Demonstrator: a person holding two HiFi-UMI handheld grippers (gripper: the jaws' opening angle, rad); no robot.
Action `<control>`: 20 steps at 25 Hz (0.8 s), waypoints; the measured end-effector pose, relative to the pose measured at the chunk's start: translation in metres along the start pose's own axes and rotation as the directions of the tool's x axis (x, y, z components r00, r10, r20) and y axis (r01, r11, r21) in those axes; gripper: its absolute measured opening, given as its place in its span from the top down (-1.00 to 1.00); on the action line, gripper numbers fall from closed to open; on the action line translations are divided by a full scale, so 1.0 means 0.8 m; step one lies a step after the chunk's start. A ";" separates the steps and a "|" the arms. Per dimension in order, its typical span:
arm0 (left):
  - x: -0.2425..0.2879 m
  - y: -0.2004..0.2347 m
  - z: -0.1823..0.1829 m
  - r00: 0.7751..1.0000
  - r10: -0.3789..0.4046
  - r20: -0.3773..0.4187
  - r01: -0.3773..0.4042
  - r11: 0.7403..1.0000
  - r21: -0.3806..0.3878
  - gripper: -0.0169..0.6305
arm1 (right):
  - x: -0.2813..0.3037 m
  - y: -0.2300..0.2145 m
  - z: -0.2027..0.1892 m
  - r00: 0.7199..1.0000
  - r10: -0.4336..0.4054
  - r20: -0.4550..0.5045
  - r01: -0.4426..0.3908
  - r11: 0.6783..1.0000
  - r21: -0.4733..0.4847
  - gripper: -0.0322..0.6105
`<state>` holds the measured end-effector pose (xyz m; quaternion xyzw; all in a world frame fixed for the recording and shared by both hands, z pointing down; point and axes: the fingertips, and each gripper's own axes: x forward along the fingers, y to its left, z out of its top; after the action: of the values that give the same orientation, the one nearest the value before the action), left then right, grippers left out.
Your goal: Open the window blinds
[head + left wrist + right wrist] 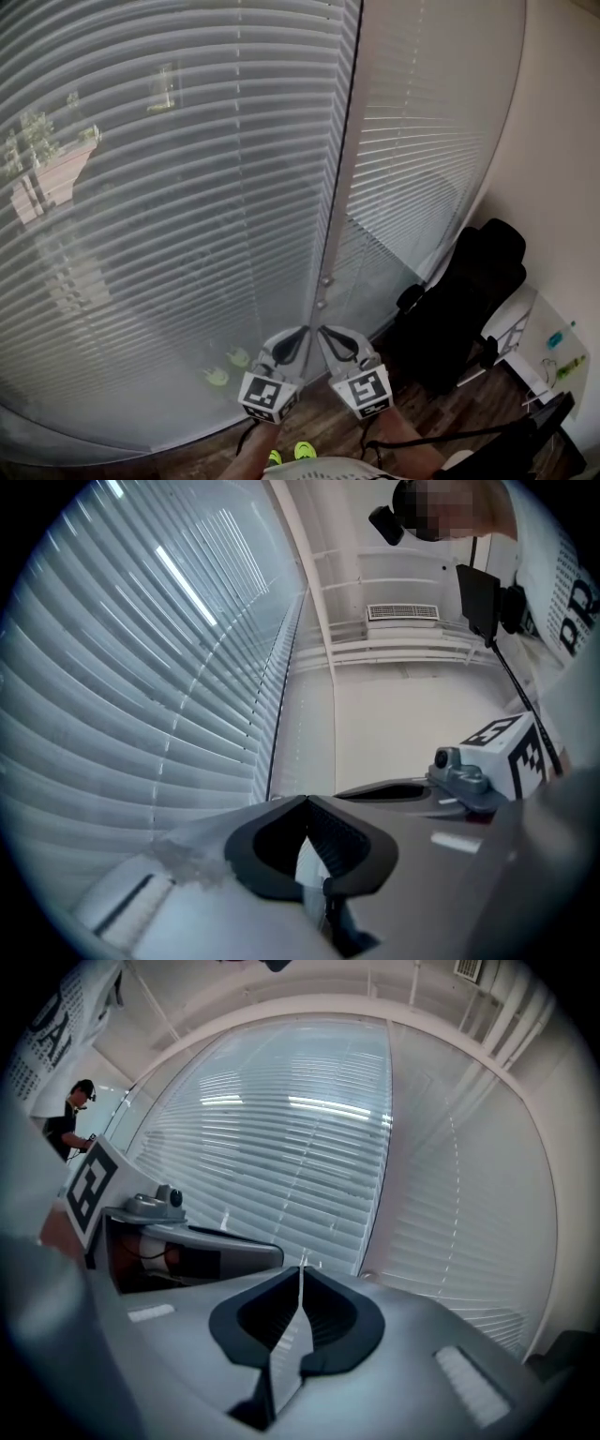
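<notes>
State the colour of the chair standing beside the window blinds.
Black; the chair shows best in the head view.

Shut in ahead and on the right, open on the near left

The left window blind [169, 187] and right window blind [422, 159] wall off the far side, with the upright frame post [339, 169] between them. The left tool [302, 332] and right tool [324, 332], jaws together, sit tip to tip before the post, with no gap between them. A black office chair [459, 300] crowds the right. The wooden floor [202, 457] gives room on the near left.
</notes>
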<state>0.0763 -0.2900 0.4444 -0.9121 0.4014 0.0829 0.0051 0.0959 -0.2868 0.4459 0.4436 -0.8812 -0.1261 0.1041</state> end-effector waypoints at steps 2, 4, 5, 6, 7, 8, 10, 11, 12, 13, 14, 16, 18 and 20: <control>0.003 -0.003 -0.004 1.000 0.013 0.000 -0.013 1.000 -0.002 0.98 | -0.002 -0.007 -0.002 1.000 0.000 0.009 0.000 1.000 -0.011 0.85; 0.005 -0.005 -0.011 1.000 0.024 -0.001 -0.024 1.000 -0.006 0.98 | -0.002 -0.010 -0.005 1.000 0.004 0.014 -0.004 1.000 -0.011 0.85; 0.006 -0.005 -0.014 1.000 0.029 0.000 -0.029 1.000 -0.006 0.98 | -0.001 -0.012 -0.008 1.000 0.005 0.013 -0.005 1.000 -0.005 0.85; 0.007 -0.005 -0.017 0.999 0.034 0.000 -0.034 0.999 -0.007 0.98 | 0.000 -0.013 -0.011 1.000 0.007 0.010 -0.007 1.000 0.002 0.85; 0.009 -0.005 -0.019 0.999 0.038 -0.001 -0.038 0.999 -0.008 0.98 | 0.001 -0.013 -0.013 1.000 0.011 0.005 -0.011 1.000 0.010 0.85; 0.010 -0.005 -0.020 0.999 0.041 -0.004 -0.041 0.999 -0.012 0.98 | 0.001 -0.013 -0.015 1.000 0.016 0.001 -0.016 1.000 0.019 0.85; 0.012 -0.007 -0.020 0.999 0.037 -0.011 -0.037 0.999 -0.016 0.98 | 0.000 -0.014 -0.015 1.000 0.022 -0.005 -0.022 0.999 0.041 0.86; 0.014 -0.009 -0.018 0.999 0.031 -0.013 -0.031 0.999 -0.014 0.98 | -0.001 -0.017 -0.015 1.000 0.017 -0.006 -0.017 0.998 0.057 0.86; 0.017 -0.011 -0.016 1.000 0.024 -0.014 -0.024 1.000 -0.011 0.98 | -0.001 -0.022 -0.015 1.000 0.006 -0.008 -0.006 0.997 0.076 0.86; 0.020 -0.010 -0.015 1.000 0.018 -0.013 -0.018 1.000 -0.006 0.98 | 0.001 -0.028 -0.017 1.000 -0.008 -0.011 0.009 0.996 0.093 0.86; 0.024 -0.008 -0.014 1.000 0.014 -0.010 -0.014 1.000 -0.002 0.98 | 0.004 -0.035 -0.019 1.000 -0.022 -0.017 0.023 0.994 0.103 0.86; 0.030 -0.002 -0.011 1.000 0.009 -0.005 -0.009 1.000 0.003 0.98 | 0.010 -0.045 -0.025 0.998 -0.047 -0.032 0.050 0.995 0.091 0.86; 0.033 0.003 -0.009 1.000 0.007 -0.008 -0.007 1.000 0.003 0.98 | 0.014 -0.053 -0.028 0.997 -0.071 -0.040 0.073 0.995 0.067 0.86; 0.037 0.009 -0.006 1.000 0.003 -0.011 -0.003 1.000 0.004 0.98 | 0.021 -0.059 -0.028 0.995 -0.088 -0.045 0.091 0.994 0.063 0.86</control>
<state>0.0914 -0.3168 0.4449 -0.9120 0.4028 0.0769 0.0048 0.1287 -0.3302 0.4532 0.4884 -0.8616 -0.0925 0.1022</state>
